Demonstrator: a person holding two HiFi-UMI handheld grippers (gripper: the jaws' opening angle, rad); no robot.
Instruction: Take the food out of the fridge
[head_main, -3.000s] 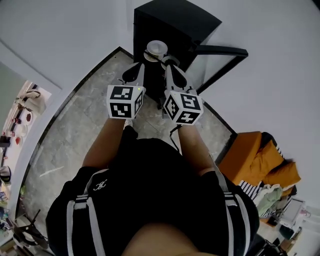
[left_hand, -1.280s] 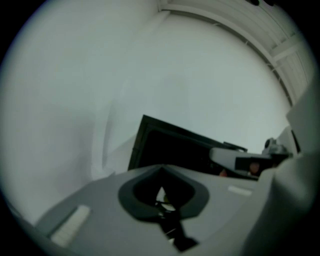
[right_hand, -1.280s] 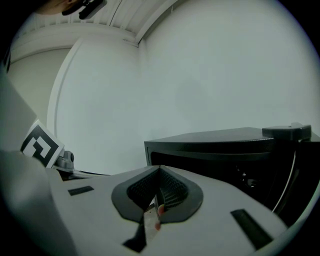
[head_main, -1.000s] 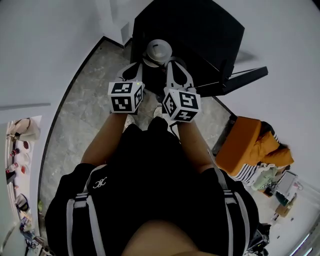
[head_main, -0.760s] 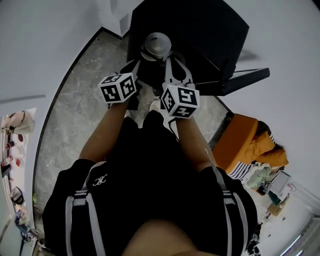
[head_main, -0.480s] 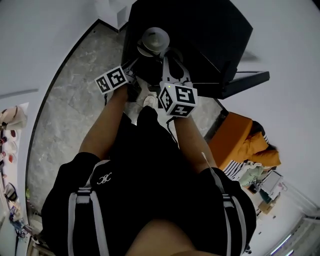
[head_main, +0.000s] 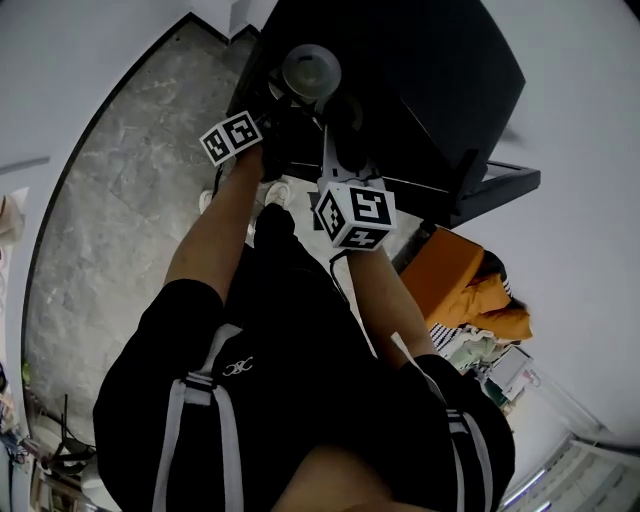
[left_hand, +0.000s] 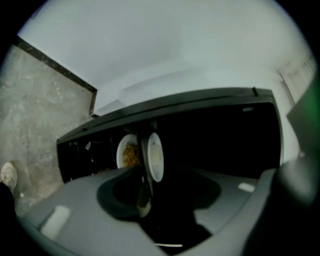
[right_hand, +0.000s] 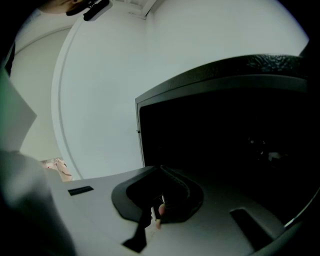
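A black fridge (head_main: 400, 70) stands with its door (head_main: 495, 180) swung open. A round pale dish (head_main: 311, 70) shows at its front left corner. In the tilted left gripper view the dish (left_hand: 129, 154) holds yellowish food, with a second white disc (left_hand: 155, 156) beside it. My left gripper (left_hand: 160, 210) has just been opening and now stands open. Nothing is between its fingers, and the dish is well ahead of it. Its marker cube (head_main: 232, 140) lies below and left of the dish. My right gripper (head_main: 338, 115) (right_hand: 159, 210) is shut, facing the fridge's dark inside.
A marble floor (head_main: 120, 200) with a dark skirting runs along the white wall at the left. The person's white shoe (head_main: 272, 195) is near the fridge's foot. Orange cloth (head_main: 470, 290) and other laundry lie at the right, behind the open door.
The left gripper has come away from the dish, rolled onto its side and sunk to the left. The right gripper has sunk a little. The head has leaned closer over the fridge.
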